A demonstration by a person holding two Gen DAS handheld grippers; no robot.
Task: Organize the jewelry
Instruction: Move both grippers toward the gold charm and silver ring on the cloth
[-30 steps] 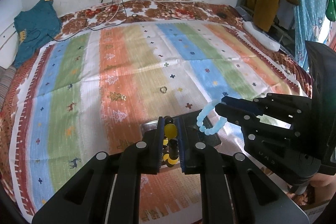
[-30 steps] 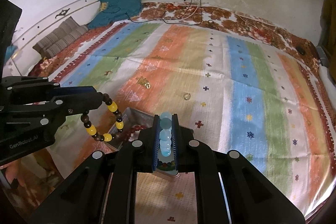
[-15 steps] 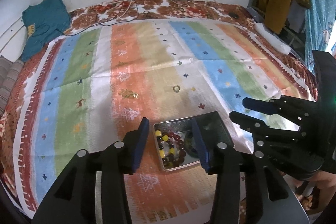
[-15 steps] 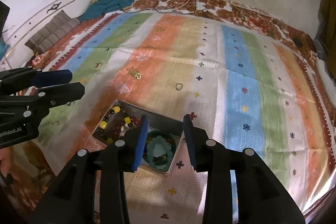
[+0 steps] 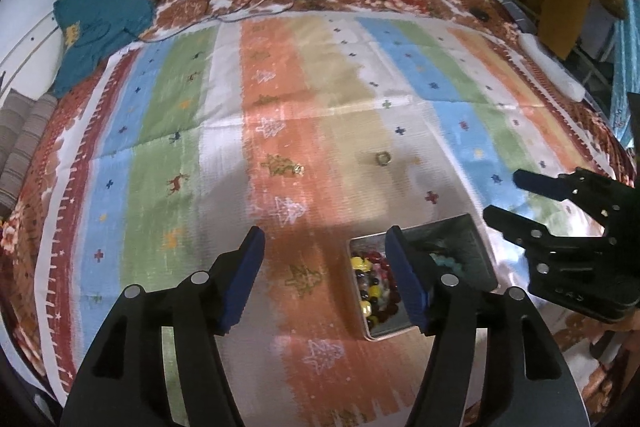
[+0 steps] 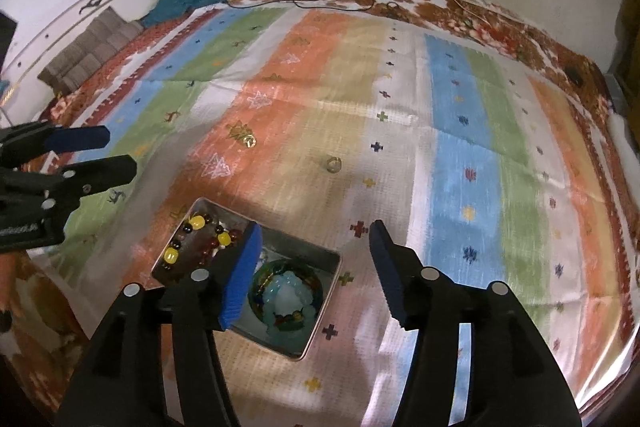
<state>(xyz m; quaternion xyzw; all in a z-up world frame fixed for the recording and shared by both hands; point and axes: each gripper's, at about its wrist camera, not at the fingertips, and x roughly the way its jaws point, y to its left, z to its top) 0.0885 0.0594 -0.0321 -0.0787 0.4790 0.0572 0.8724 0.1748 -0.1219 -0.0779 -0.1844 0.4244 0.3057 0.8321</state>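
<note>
Both tongs, left (image 5: 325, 277) and right (image 6: 316, 269), gape empty above the tray (image 6: 320, 297), lying crosswise.

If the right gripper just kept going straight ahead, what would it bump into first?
Probably the striped blanket. The open right gripper aims just past the tin, short of the small ring; depth is unclear.

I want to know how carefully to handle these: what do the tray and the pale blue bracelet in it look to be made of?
The tray looks like thin metal with a dull silver finish: its rim and walls catch the light. The pale blue bracelet looks like translucent glass or plastic beads, glossy and milky; the pictures cannot settle which.
</note>
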